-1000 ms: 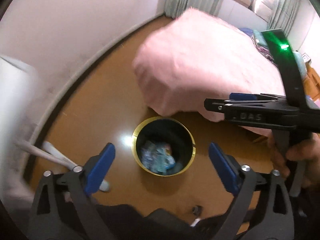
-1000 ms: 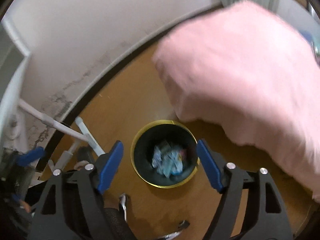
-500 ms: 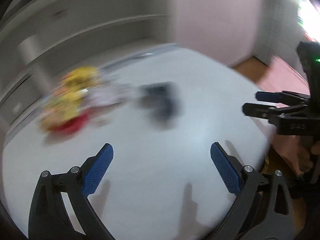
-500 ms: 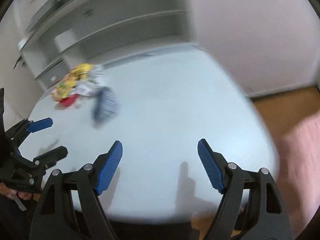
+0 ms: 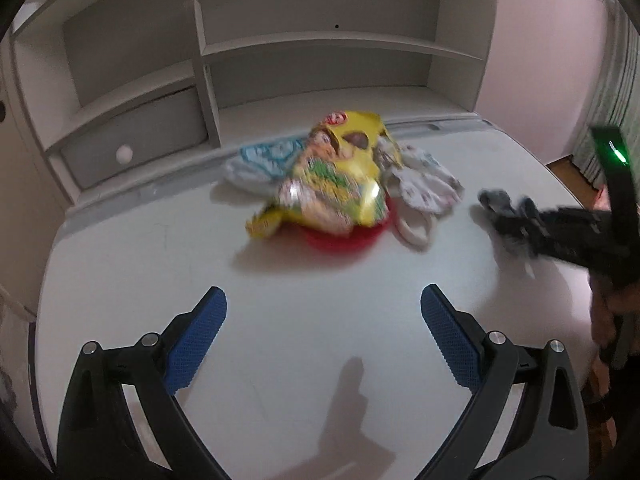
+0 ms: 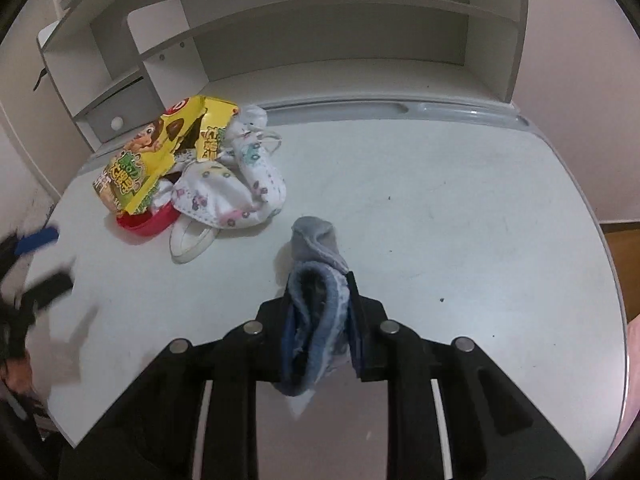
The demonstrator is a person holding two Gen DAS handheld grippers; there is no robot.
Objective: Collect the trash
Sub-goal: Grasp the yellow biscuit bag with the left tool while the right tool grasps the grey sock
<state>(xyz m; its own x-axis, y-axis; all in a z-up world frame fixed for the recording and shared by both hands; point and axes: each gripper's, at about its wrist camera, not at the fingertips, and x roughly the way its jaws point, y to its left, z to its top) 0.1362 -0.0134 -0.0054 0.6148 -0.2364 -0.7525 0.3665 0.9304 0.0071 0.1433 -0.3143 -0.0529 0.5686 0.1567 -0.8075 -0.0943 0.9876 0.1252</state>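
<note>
A crumpled grey-blue sock (image 6: 316, 248) lies on the white desk (image 6: 480, 220). My right gripper (image 6: 320, 292) is closing on it, its pads pressing the sock's near end. The left wrist view shows that gripper blurred at the right (image 5: 516, 220). A yellow snack bag (image 5: 340, 176) (image 6: 160, 152) tops a pile with white patterned cloths (image 6: 240, 184) (image 5: 424, 184), a pale blue wrapper (image 5: 272, 156) and a red dish (image 5: 344, 236) underneath. My left gripper (image 5: 323, 300) hangs open in front of the pile with nothing between its fingers.
A white shelf unit (image 5: 320, 40) with a small drawer (image 5: 132, 148) stands along the desk's back edge. Wooden floor (image 5: 576, 176) shows beyond the desk's right edge. A hand (image 5: 608, 320) holds the right gripper's handle.
Both views swung from the gold-rimmed bin on the floor up to the desk. The right gripper, open before, has come down and closed on the sock. The left gripper stayed open.
</note>
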